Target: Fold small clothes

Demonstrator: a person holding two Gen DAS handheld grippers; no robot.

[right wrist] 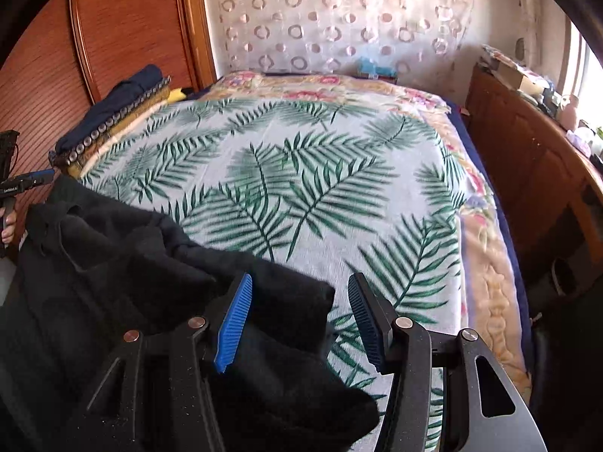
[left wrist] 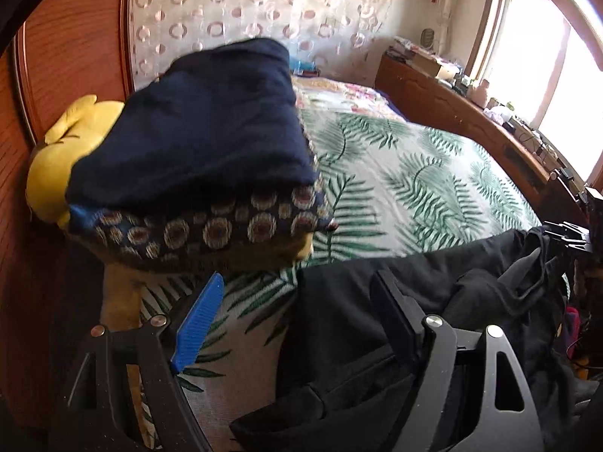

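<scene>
A black garment (left wrist: 433, 301) lies crumpled on the near edge of the leaf-print bedspread (left wrist: 414, 188); it also shows in the right wrist view (right wrist: 113, 282). My left gripper (left wrist: 297, 320) is open, its fingers straddling the garment's left edge. My right gripper (right wrist: 297, 320) is open over the garment's right corner, the cloth lying between the blue pads (right wrist: 233, 324). A stack of folded clothes (left wrist: 203, 143), navy on top of a sunflower-print piece, sits at the left by the headboard; it also shows in the right wrist view (right wrist: 113, 109).
A yellow plush toy (left wrist: 56, 162) lies behind the stack against the wooden wardrobe (right wrist: 124, 37). A wooden sideboard (right wrist: 527, 158) with clutter runs along the bed's right side under the window. A floral quilt (right wrist: 339, 86) covers the far end.
</scene>
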